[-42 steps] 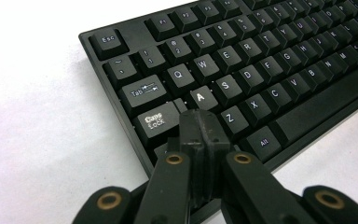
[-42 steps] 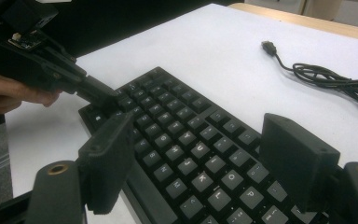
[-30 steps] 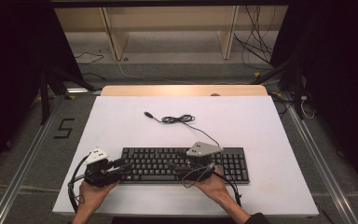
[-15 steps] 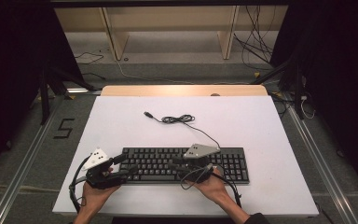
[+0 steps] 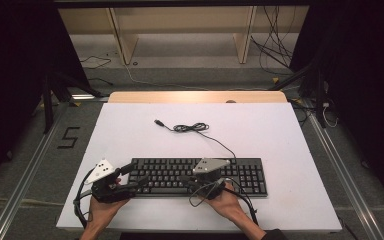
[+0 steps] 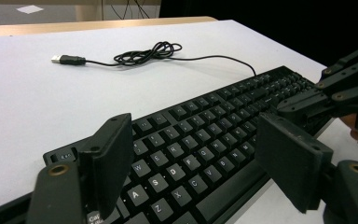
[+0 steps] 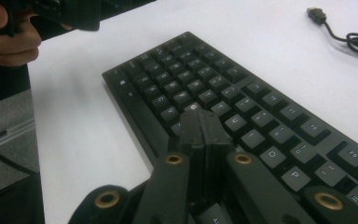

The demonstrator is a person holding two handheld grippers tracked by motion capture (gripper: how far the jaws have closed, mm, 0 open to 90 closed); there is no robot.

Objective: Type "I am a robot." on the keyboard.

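A black keyboard [image 5: 195,176] lies near the table's front edge, and its thin cable [image 5: 190,128] curls back to a USB plug [image 5: 157,122]. My left gripper [image 5: 134,178] is at the keyboard's left end. Its jaws have just been opening and stand wide apart over the left keys [image 6: 186,154], with no pad pressing on anything. My right gripper [image 5: 189,181] hovers over the keyboard's middle. Its jaws have just been closing and now meet with nothing between them, their tips [image 7: 203,128] just above the letter keys [image 7: 242,122].
The white table top [image 5: 280,135] stretches far behind the keyboard, with a wooden strip [image 5: 195,96] along its back edge. Beyond it are shelf legs and loose cables on the floor. Each gripper's cable trails off the front edge beside the person's hands.
The left gripper's jaws have spread wider at the keyboard's left end. The right gripper's jaws have come together over the middle keys. Neither hand has shifted noticeably.
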